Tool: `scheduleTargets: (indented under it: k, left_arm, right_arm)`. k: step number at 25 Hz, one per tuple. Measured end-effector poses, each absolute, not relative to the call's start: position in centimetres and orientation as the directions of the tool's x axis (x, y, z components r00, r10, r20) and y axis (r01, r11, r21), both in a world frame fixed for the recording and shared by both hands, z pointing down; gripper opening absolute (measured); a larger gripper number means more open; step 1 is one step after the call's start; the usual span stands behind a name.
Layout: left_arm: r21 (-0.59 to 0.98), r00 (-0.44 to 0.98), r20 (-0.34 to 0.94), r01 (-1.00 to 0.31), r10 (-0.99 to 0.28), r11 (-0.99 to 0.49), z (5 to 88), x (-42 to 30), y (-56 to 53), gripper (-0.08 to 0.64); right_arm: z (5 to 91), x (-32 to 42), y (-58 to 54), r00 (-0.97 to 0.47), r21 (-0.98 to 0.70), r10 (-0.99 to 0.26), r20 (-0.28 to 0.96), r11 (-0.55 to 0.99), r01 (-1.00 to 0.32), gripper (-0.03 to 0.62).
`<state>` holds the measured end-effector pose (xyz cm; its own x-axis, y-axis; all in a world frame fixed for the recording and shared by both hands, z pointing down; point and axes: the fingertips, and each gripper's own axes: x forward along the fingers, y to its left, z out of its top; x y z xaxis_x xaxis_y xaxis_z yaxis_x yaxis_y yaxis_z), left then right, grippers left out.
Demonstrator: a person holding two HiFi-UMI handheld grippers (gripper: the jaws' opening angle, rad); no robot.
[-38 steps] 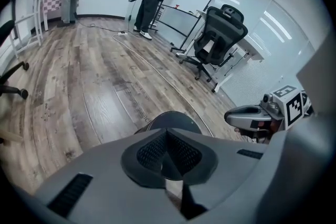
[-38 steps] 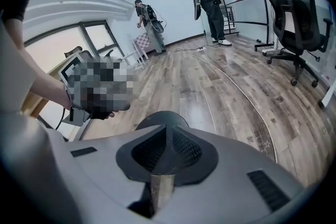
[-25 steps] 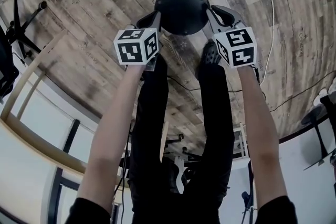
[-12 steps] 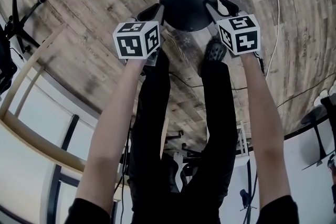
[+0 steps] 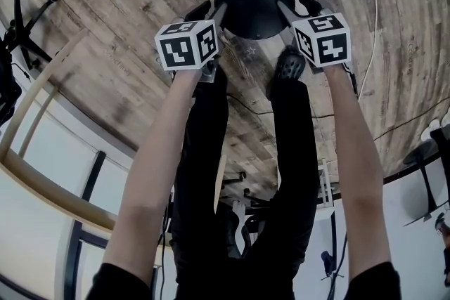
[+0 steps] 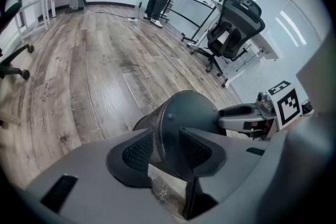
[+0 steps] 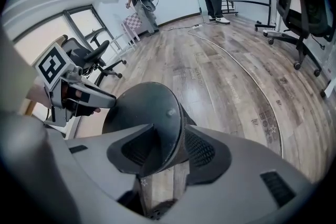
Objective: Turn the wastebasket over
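The wooden floor lies broad around the wastebasket; a cable curves past and an office chair stands well off. The black mesh basket sits mouth down by the person's shoe, solid base up, its inside hidden. The left tongs and right tongs straddle the base's edge, both opening, neither pinching.

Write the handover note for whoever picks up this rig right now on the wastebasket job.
Left gripper: jaws opening, astride the base rim of the wastebasket, pads not pressing it.
Right gripper: jaws opening too, astride the rim on the opposite side.
Wastebasket: upside down, solid base up, mesh wall below, seemingly resting on the wood floor.
Done: basket turned over.
Left: probably just draw both grippers clear.
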<state>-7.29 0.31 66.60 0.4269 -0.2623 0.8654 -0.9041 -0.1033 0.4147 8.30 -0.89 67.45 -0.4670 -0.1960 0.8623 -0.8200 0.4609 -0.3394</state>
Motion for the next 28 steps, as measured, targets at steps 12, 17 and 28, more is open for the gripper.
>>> scheduleTargets:
  k: [12, 17, 28]
  left_arm:
    - [0.454, 0.47, 0.844, -0.882, -0.258, -0.122, 67.2, -7.6, 0.3, 0.121]
    - [0.454, 0.467, 0.843, -0.884, -0.266, -0.115, 67.0, -9.5, 0.2, 0.121]
    - [0.426, 0.446, 0.86, -0.895, -0.248, -0.129, 67.0, -14.4, 0.4, 0.115]
  right_arm:
    - [67.0, 7.6, -0.9, -0.462, -0.326, -0.182, 0.868, 0.491, -0.808, 0.179]
    - [65.6, 5.7, -1.2, -0.454, -0.298, -0.209, 0.866, 0.514, -0.804, 0.175]
    - [62.8, 0.7, -1.5, -0.494, -0.31, -0.229, 0.839, 0.545, -0.779, 0.144]
